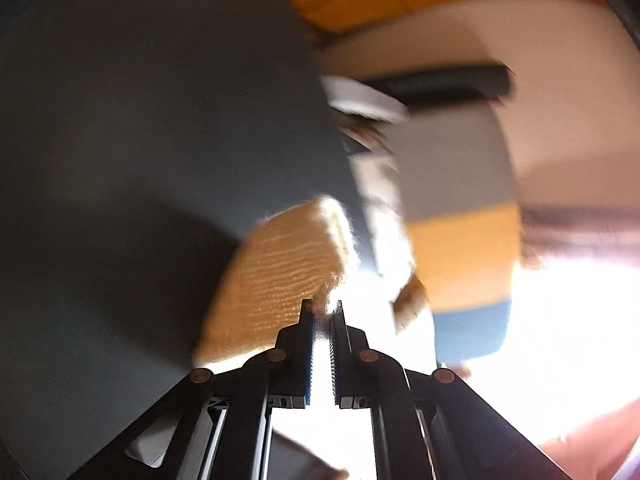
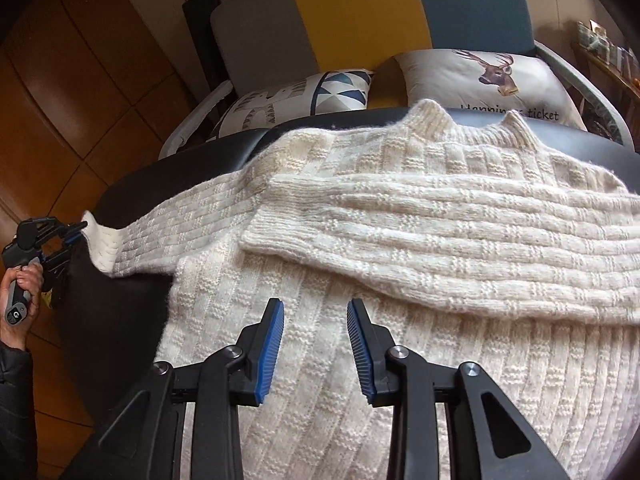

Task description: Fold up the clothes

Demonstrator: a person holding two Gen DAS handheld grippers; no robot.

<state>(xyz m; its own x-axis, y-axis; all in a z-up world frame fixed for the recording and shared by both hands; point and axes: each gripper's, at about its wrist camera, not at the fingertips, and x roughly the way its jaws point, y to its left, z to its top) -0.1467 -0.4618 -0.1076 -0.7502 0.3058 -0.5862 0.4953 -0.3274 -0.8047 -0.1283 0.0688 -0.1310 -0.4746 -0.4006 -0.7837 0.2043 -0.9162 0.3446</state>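
Observation:
A cream knitted sweater lies flat on a dark table, collar at the far side. Its right sleeve is folded across the chest. The left sleeve stretches out to the table's left edge, where my left gripper, held by a hand, pinches the cuff. In the blurred left wrist view, my left gripper is shut on that cuff, which looks tan in shadow. My right gripper hovers open over the sweater's lower body, nothing between its fingers.
Behind the table stands a sofa in grey, yellow and blue, with a geometric pillow and a deer pillow. Wooden floor lies to the left. A shelf with small items is at far right.

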